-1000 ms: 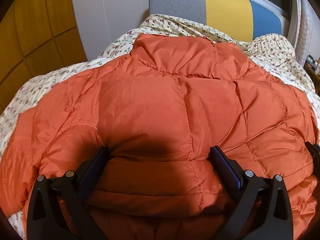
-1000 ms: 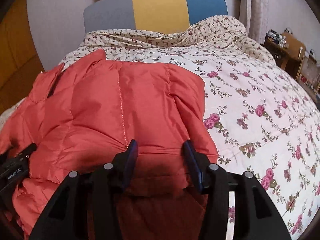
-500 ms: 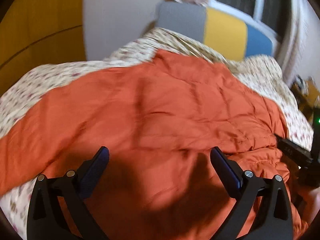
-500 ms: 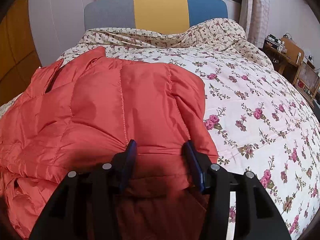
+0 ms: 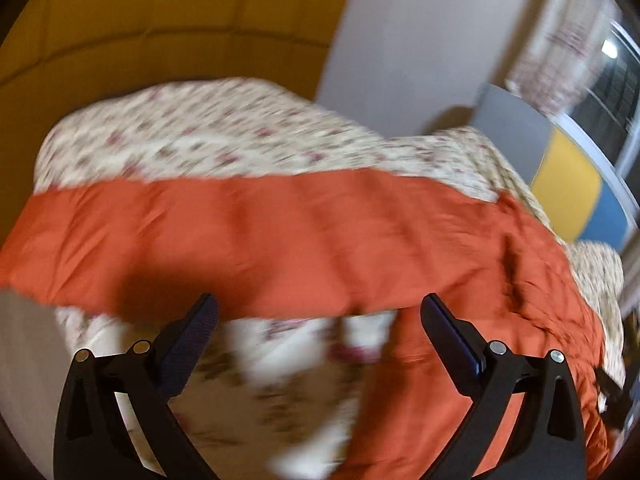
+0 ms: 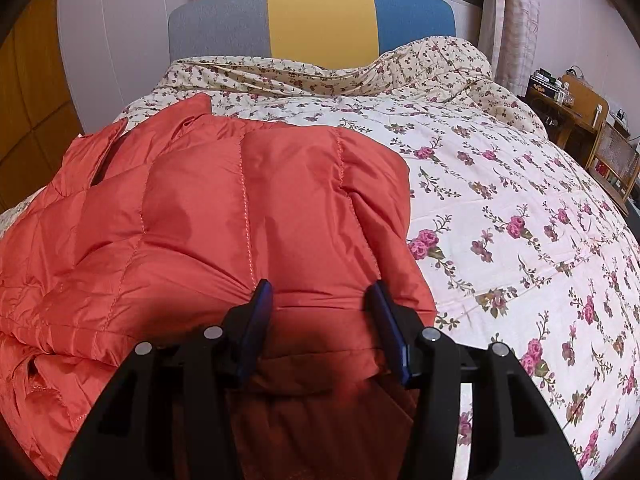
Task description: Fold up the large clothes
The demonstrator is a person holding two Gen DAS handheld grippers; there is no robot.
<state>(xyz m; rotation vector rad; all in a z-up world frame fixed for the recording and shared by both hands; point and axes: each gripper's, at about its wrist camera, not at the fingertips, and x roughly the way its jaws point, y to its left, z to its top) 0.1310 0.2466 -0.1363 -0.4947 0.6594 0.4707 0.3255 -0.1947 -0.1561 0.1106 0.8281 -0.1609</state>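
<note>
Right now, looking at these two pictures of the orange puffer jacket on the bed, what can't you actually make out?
- Left wrist view: the flowered quilt and the orange puffer jacket are smeared by motion blur, so stitching and folds are lost.
- Right wrist view: the jacket's near edge is hidden behind the right tongs.
- Right wrist view: items on the wooden desk are too small to name.
- The left tongs don't appear in the right view.

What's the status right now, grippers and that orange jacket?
Left gripper open, empty, over the quilt. Right gripper clamped on the jacket hem. Jacket spread on the bed, sleeve out to one side. Nothing in the way.
</note>
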